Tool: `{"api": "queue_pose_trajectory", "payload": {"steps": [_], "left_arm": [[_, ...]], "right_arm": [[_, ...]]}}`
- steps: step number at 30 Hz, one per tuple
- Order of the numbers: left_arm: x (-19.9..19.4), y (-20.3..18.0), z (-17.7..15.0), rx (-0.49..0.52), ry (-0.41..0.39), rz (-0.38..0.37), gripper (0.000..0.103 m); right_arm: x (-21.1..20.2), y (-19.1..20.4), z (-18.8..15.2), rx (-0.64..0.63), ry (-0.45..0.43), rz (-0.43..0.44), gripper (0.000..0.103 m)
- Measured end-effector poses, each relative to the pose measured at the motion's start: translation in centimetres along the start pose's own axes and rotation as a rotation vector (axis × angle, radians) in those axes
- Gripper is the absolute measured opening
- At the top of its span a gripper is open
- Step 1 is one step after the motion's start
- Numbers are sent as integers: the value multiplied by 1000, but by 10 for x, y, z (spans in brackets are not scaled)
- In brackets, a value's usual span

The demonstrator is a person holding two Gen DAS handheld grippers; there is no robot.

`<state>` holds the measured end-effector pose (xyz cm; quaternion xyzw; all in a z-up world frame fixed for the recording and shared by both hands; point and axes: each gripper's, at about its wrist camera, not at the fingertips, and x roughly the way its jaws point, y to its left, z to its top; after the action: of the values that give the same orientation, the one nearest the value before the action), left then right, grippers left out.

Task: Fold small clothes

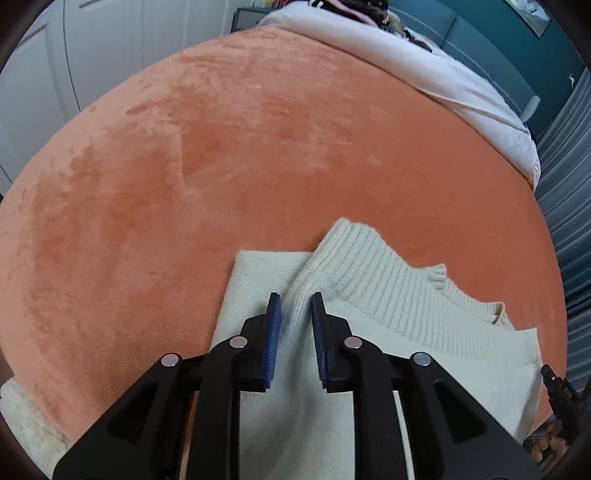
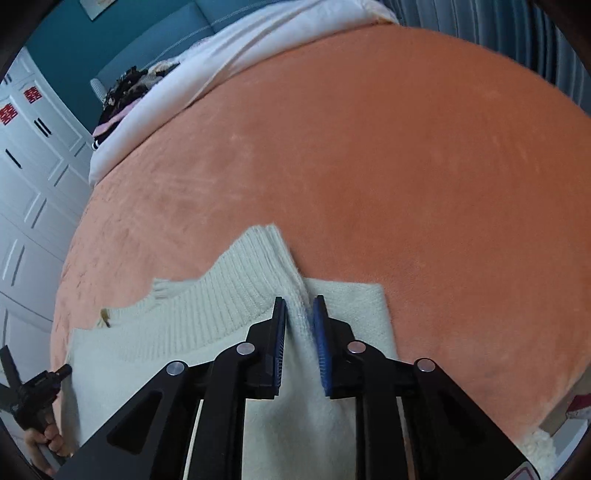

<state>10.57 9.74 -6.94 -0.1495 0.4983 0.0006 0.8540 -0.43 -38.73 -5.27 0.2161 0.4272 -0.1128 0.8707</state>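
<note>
At nine o'clock in the left wrist view a white wardrobe (image 1: 55, 74) stands past the edge of the bed, and the orange blanket (image 1: 240, 155) spreads across the middle of the frame from nine to three o'clock. At six o'clock the left gripper (image 1: 296, 300) hovers low over the cream sweater (image 1: 369, 295), its jaws spread a little with a raised ridge of knit between the blue pads (image 1: 274, 332); whether the pads press that ridge cannot be told. The sweater lies flat on the blanket from six to four o'clock, its ribbed band angled up toward twelve. A white duvet (image 1: 424, 74) is bunched at one o'clock, against a teal wall (image 1: 480, 33), and a grey curtain (image 1: 569, 206) hangs at three. In the right wrist view a paneled white cabinet (image 2: 33, 184) fills nine o'clock, and the person's left hand (image 2: 48, 441) grips a black handle at seven. The sweater (image 2: 207, 306) lies from eight to six o'clock, ribbed band pointing to twelve. At six o'clock the right gripper (image 2: 300, 297) has its jaws slightly apart around a fold of knit, contact unclear, and the blanket (image 2: 406, 166) runs on to three o'clock.
</note>
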Motion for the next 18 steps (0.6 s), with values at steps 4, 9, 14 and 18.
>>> {"api": "queue_pose_trajectory", "payload": {"steps": [4, 9, 14, 18], "left_arm": [[-36, -29, -38, 72, -55, -66, 35], [-11, -43, -105, 170, 38, -24, 39], [-38, -37, -109, 148, 58, -18, 43], [-35, -31, -127, 185, 36, 6, 46]], "right_arm": [[-22, 47, -39, -93, 57, 181, 18], [3, 72, -119, -266, 167, 152, 18], [-46, 82, -112, -292, 166, 217, 20], [-12, 70, -145, -299, 290, 198, 18]]}}
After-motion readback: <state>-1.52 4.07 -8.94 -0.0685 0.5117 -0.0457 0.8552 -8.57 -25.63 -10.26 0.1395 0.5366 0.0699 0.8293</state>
